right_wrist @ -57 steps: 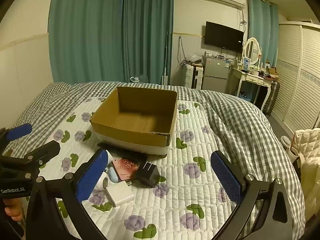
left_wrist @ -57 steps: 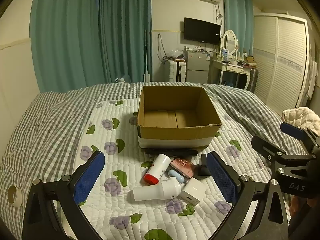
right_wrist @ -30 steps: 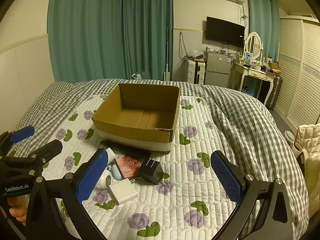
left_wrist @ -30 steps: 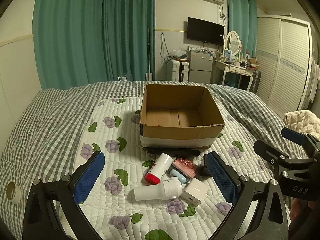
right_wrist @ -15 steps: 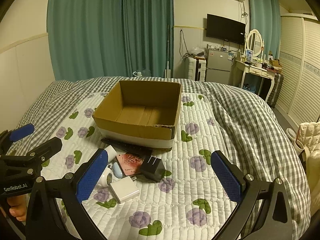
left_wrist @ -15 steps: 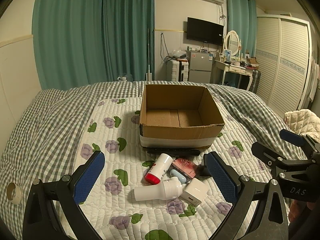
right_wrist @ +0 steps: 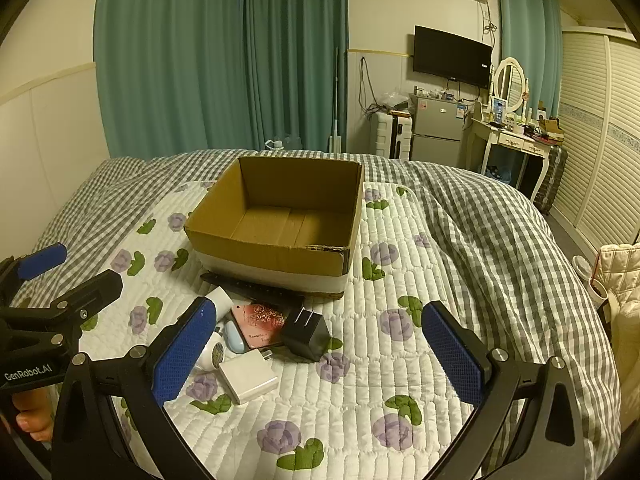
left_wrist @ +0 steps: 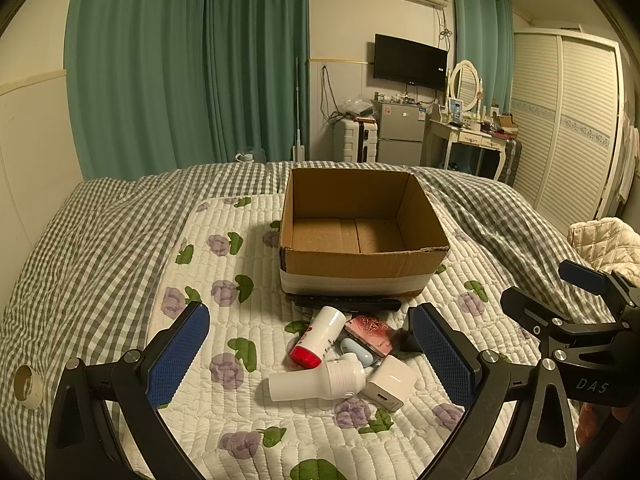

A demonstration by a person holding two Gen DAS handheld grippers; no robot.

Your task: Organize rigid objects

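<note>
A cluster of small rigid items lies on the floral quilt in the lower middle of the left wrist frame, just in front of an open cardboard box. Nearest the box, a long black remote rests along the foot of its front wall. Below it a white bottle with a red cap lies tilted, next to a pink patterned case and a small pale blue object. Further down, a white cylindrical device lies on its side, touching a white charger cube. In the right wrist frame a black plug adapter sits against the pink case's right edge, prongs pointing up toward the box.

The box stands in the middle of both frames, its floor bare.

The left gripper hangs above the cluster with its jaws spread wide, holding nothing. The right gripper is just as wide apart and empty; its left blue pad overlaps the white device in its frame.

The quilt lies over a grey checked bedspread. A roll of tape rests at the lower left edge of the left wrist frame. Teal curtains fill the upper left.
</note>
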